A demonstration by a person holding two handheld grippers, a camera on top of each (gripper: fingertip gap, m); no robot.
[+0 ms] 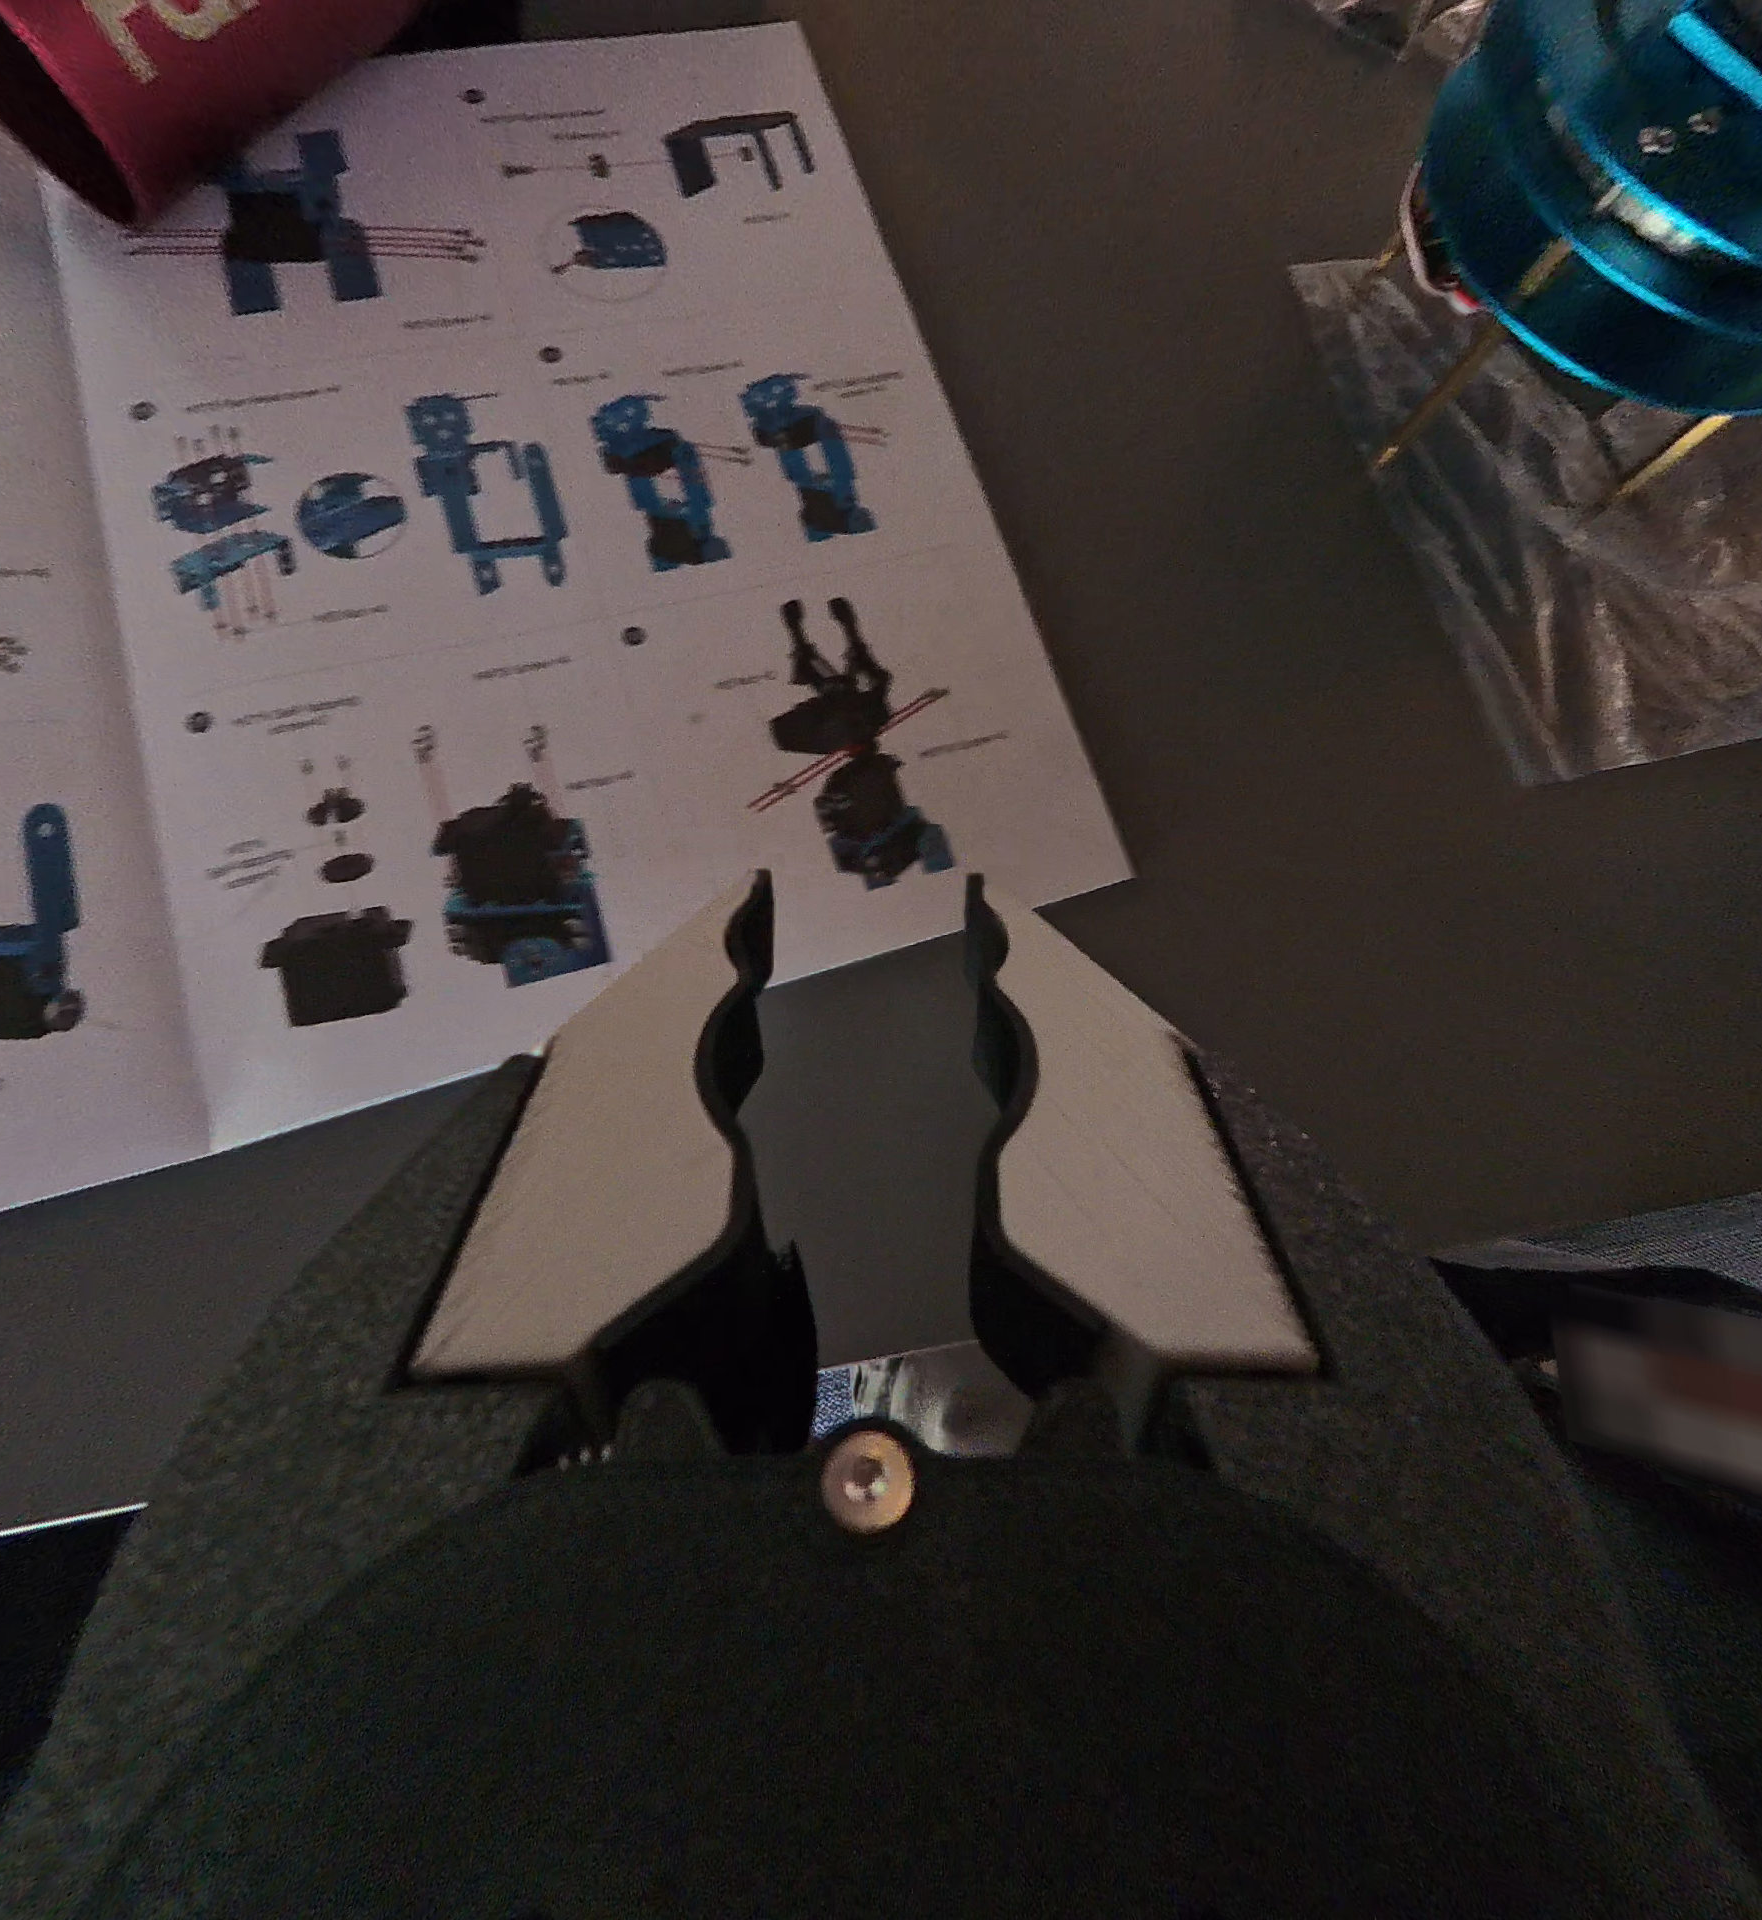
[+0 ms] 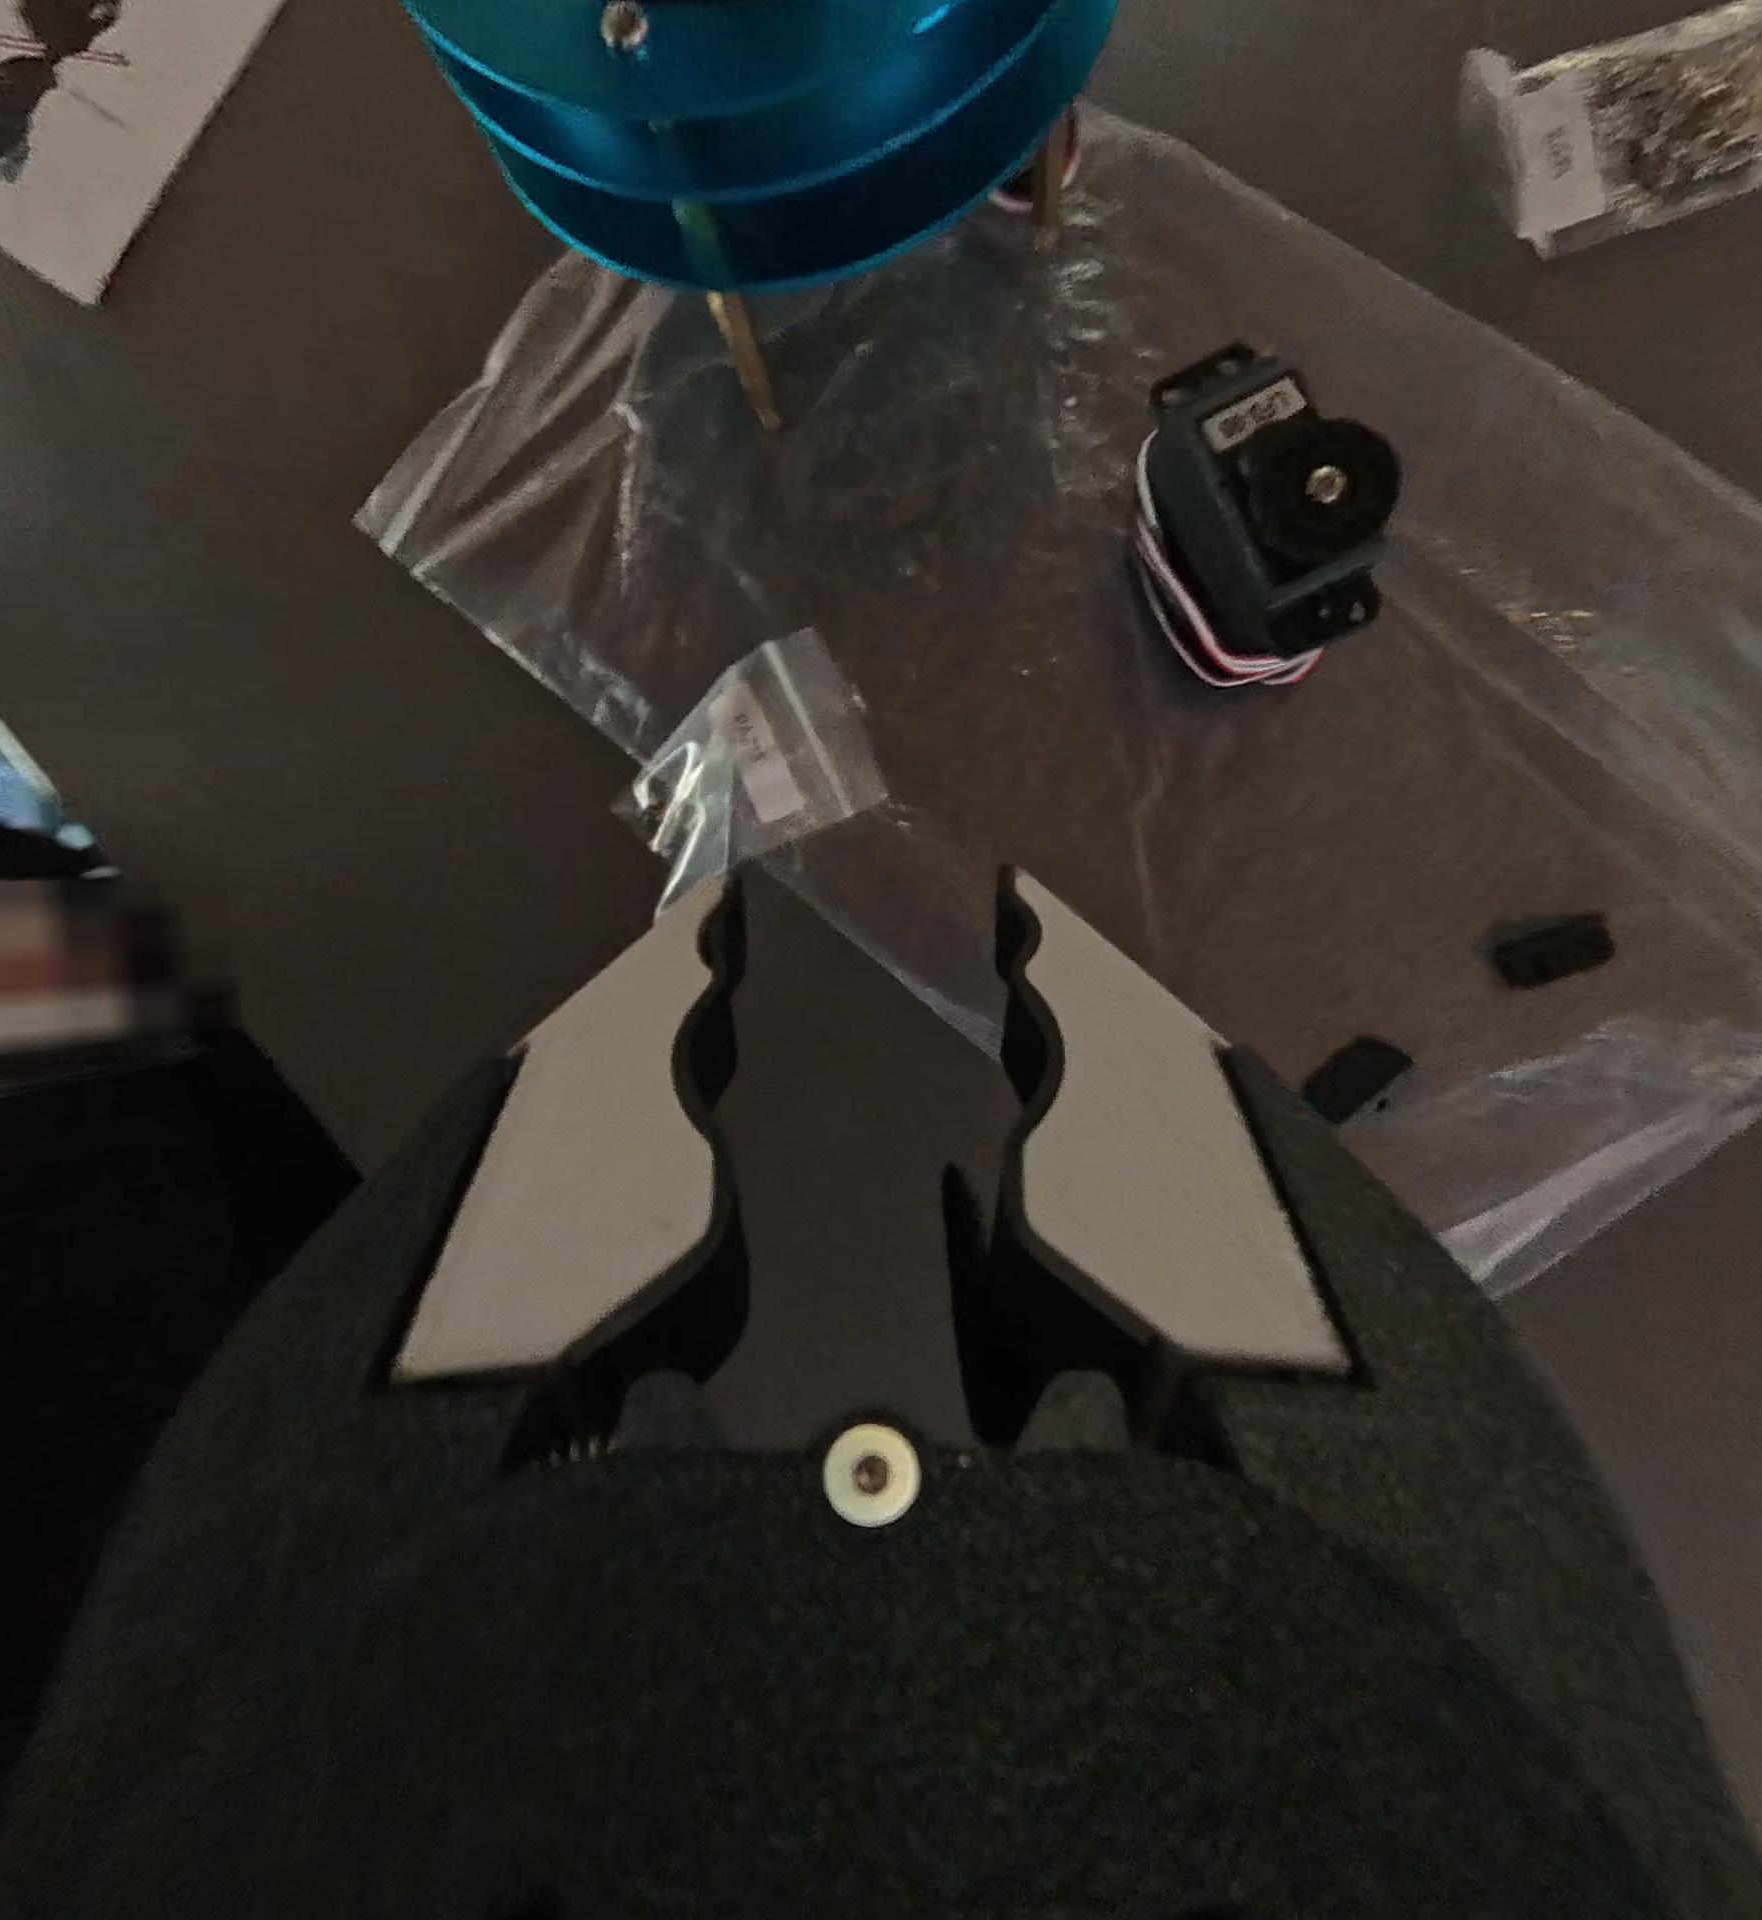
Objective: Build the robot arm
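Note:
My left gripper (image 1: 869, 883) is open and empty, above the near edge of an open instruction booklet (image 1: 503, 499) with pictures of blue and black parts. A blue metal round base on brass standoffs (image 1: 1635, 208) stands at the far right on a clear plastic bag (image 1: 1583, 582). My right gripper (image 2: 869, 883) is open and empty, just short of a small clear zip bag of metal parts (image 2: 752, 758). The blue round base (image 2: 752, 135) is straight ahead of it. A black servo with a wound white and red cable (image 2: 1261, 520) lies on the large clear bag (image 2: 1272, 831).
A dark red sleeve (image 1: 160, 83) lies over the booklet's top left. Two small black parts (image 2: 1547, 948) (image 2: 1360, 1075) lie on the large bag at right. A bag of small hardware (image 2: 1635, 125) is at the far right. A dark box (image 2: 77, 1195) sits at left on the grey table (image 2: 233, 623). Left tips to right tips: about 35 cm.

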